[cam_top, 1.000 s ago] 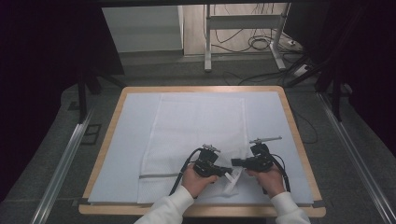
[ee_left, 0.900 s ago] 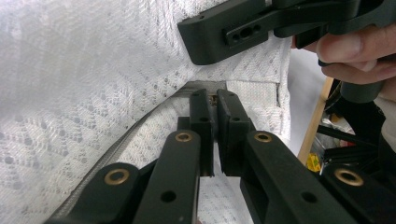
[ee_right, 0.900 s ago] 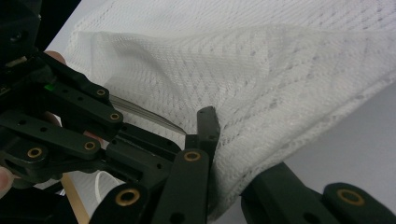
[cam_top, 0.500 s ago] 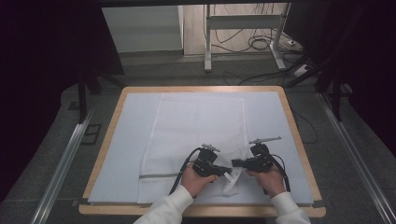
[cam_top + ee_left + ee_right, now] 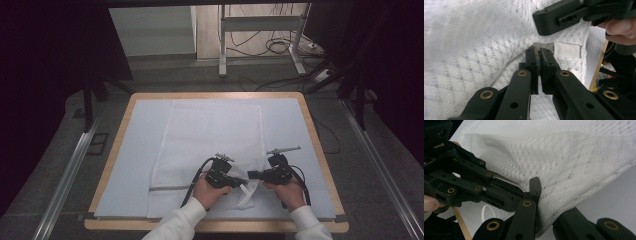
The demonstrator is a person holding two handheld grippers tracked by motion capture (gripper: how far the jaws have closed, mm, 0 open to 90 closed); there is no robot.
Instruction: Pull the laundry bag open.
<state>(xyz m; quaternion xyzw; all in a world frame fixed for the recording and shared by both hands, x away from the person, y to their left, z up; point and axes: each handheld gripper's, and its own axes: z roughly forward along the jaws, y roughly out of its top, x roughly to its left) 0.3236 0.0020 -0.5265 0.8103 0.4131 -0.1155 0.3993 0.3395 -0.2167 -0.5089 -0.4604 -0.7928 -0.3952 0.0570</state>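
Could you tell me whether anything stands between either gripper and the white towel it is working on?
Nothing visible does. The left gripper is shut on a fold at the near edge of the white towel, and the right gripper is shut on the same bunched edge, close beside it.

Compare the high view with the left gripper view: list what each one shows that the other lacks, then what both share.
High view alone: the whole wooden-edged table, the blue sheet, both sleeves, floor cables behind.
Left gripper view alone: the left gripper with jaws shut on a fold of the white mesh cloth, and the diamond weave up close.
Both: the cloth, and the right gripper clamped on its near edge.
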